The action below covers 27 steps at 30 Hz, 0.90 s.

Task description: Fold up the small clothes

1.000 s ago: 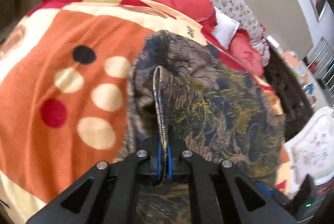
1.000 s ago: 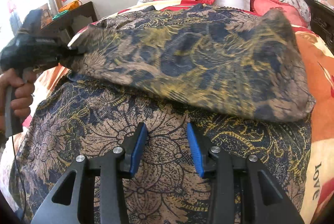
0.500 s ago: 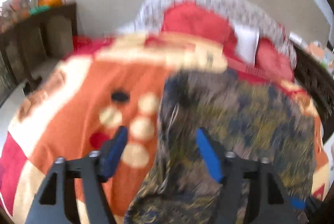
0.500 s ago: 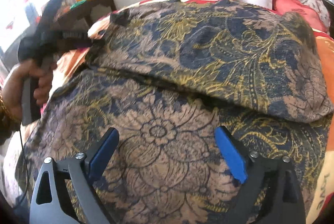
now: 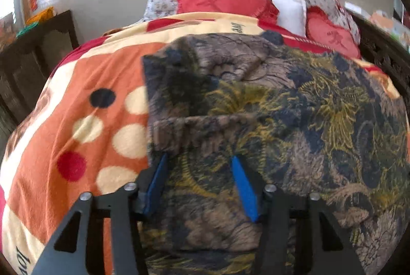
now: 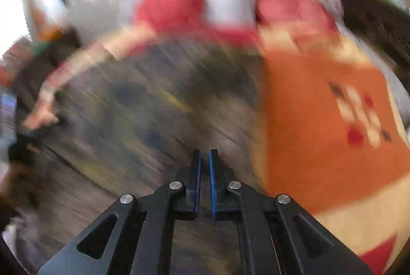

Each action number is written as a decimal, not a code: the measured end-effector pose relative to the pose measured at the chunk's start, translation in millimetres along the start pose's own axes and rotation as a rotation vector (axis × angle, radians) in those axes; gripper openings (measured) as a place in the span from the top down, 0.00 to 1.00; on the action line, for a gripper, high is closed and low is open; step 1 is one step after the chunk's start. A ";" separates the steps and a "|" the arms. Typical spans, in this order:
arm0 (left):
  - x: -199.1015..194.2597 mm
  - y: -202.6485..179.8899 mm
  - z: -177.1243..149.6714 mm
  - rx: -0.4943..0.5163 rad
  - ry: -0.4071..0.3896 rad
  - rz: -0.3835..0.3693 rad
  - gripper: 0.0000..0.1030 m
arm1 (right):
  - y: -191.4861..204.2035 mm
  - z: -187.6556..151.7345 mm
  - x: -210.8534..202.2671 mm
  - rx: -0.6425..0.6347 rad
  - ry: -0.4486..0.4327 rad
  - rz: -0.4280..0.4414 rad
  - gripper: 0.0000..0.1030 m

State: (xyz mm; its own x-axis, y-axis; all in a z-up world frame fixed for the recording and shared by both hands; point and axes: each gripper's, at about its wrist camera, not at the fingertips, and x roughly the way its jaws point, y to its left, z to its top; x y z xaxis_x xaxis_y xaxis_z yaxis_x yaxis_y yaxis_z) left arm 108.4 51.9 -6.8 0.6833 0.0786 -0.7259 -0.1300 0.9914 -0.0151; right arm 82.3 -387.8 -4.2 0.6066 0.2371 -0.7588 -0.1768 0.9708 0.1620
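Garment (image 5: 256, 105) is lying folded over on the orange blanket (image 5: 84, 85) now, dropped by the left gripper (image 5: 200, 185), whose jaws are narrowing but apart; right gripper (image 6: 204, 172) is swinging away pinched together, empty, so this fold's landed.

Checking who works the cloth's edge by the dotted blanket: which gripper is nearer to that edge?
Left. The left gripper sits right at the cloth edge by the blanket. The right gripper is over the cloth, toward its other side.

Left gripper (image 5: 198, 164) off the garment (image 5: 294, 105) fold, jaws now closing; right gripper (image 6: 203, 159) newly closed, empty.
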 end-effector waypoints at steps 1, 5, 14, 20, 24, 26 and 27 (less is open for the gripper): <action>-0.1 8.1 -0.9 -0.043 -0.002 -0.013 0.61 | -6.7 -7.5 -4.0 0.014 -0.019 0.032 1.00; 3.4 7.6 -0.5 -0.040 -0.002 0.010 0.62 | 13.8 -0.8 -13.0 -0.118 0.036 -0.053 1.00; 1.5 7.3 0.5 -0.027 -0.009 0.042 0.61 | 29.7 91.8 26.0 -0.023 -0.044 -0.080 1.00; 0.9 12.1 0.4 -0.054 -0.016 0.061 0.63 | 8.6 102.0 60.4 0.019 -0.053 -0.136 1.00; 1.3 12.0 0.7 -0.056 -0.013 0.063 0.63 | 30.9 106.2 37.1 -0.063 -0.041 -0.198 1.00; 1.7 10.4 0.8 -0.049 -0.012 0.071 0.63 | 40.6 98.7 14.5 -0.043 -0.102 -0.148 1.00; 2.1 9.8 0.9 -0.046 -0.011 0.074 0.63 | 45.3 92.3 8.0 -0.031 -0.113 -0.117 1.00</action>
State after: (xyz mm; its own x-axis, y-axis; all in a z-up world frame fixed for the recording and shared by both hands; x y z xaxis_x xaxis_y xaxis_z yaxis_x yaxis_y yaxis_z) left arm 109.2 61.9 -7.9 0.6789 0.1526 -0.7182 -0.2131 0.9770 0.0062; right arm 150.7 -338.6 55.3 0.7071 0.1266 -0.6957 -0.1223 0.9909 0.0560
